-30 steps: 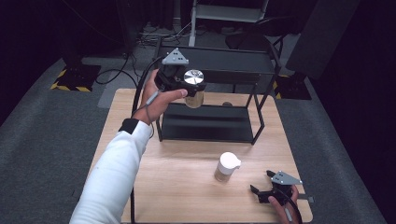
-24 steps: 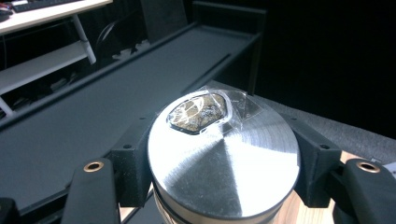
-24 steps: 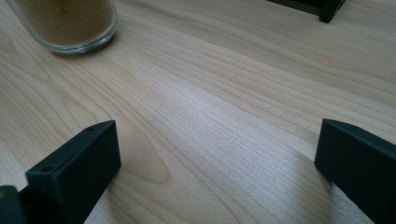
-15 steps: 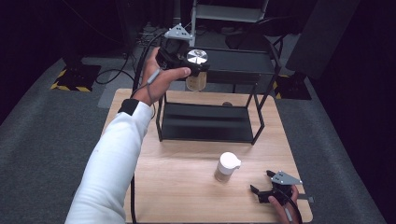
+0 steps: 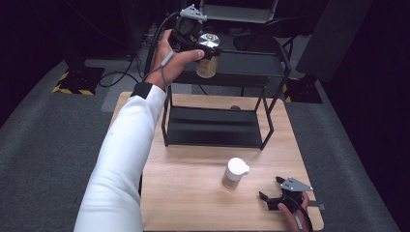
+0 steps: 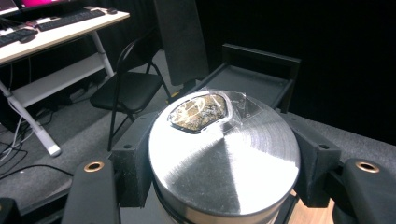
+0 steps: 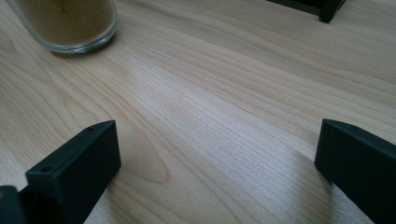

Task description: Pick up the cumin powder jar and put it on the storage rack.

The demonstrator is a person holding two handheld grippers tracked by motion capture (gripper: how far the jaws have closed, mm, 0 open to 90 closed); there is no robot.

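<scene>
Left gripper [image 5: 205, 46] clamped on metal-lidded jar [image 6: 224, 154], upright, held above the rack's top shelf [image 5: 241, 65]. Shelf lies straight below, so likely a vertical set-down. Right gripper [image 5: 273, 193] jaws apart, resting on table [image 5: 193, 193]; white-capped jar [image 5: 235, 172] at its 10 o'clock, near.

words to read: none, on anything
numbers: none
brand names: none
signs: none with letters; a yellow and black striped mat [image 5: 77, 81] lies on the floor, and it has stripes but no words
jar lid [image 6: 224, 151]: bare shiny metal, no writing
white-lidded jar [image 5: 235, 172]: too small to tell if it has a label
</scene>
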